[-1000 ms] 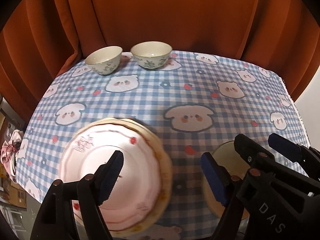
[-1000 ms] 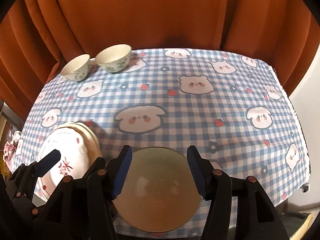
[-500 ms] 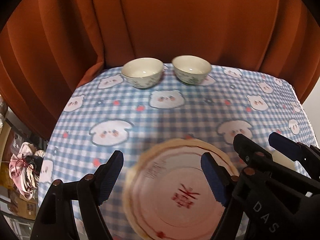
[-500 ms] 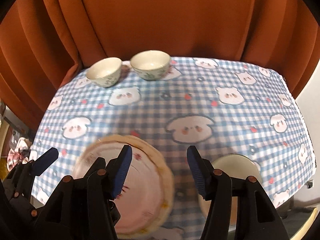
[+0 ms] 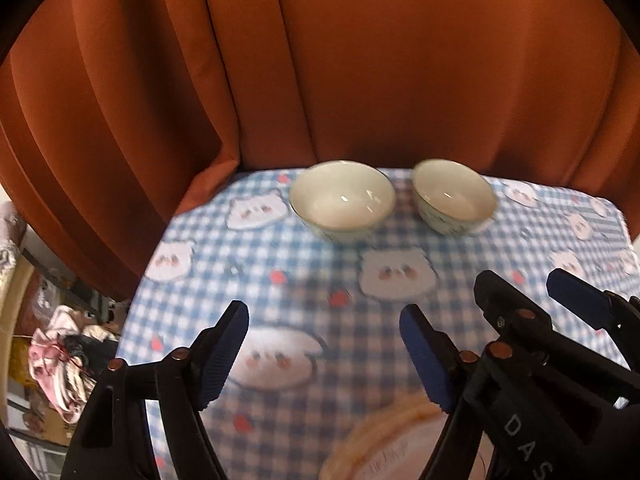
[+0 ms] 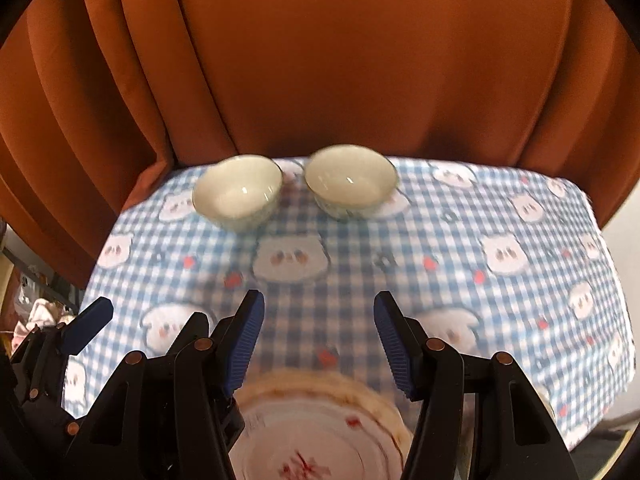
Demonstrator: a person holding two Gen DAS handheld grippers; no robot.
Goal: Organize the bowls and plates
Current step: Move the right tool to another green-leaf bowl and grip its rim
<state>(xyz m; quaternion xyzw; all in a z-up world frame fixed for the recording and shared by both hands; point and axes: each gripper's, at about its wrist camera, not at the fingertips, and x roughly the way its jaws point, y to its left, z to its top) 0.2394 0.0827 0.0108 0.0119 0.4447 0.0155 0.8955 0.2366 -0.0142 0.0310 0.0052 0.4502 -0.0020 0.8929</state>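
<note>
Two pale bowls with green patterns stand side by side at the back of the table, the left bowl (image 5: 342,200) (image 6: 238,192) and the right bowl (image 5: 454,196) (image 6: 350,182). A pink plate on a tan-rimmed plate (image 6: 320,432) (image 5: 384,440) lies near the front edge. My left gripper (image 5: 324,344) hovers over bare cloth in front of the bowls; its jaws are closing with nothing between them. To its right, my right gripper (image 6: 320,344) stands open and empty just beyond the plate stack's far rim.
The table wears a blue checked cloth with bear faces (image 6: 500,256). Orange curtains (image 5: 360,80) hang close behind the bowls. The table's left edge drops off to clutter on the floor (image 5: 60,360). Its right edge (image 6: 624,320) falls away too.
Both grippers have swept left and forward over the table. The bowls now look larger and nearer. The plate stack has slid to the bottom of both views, and the tan plate has left them.
</note>
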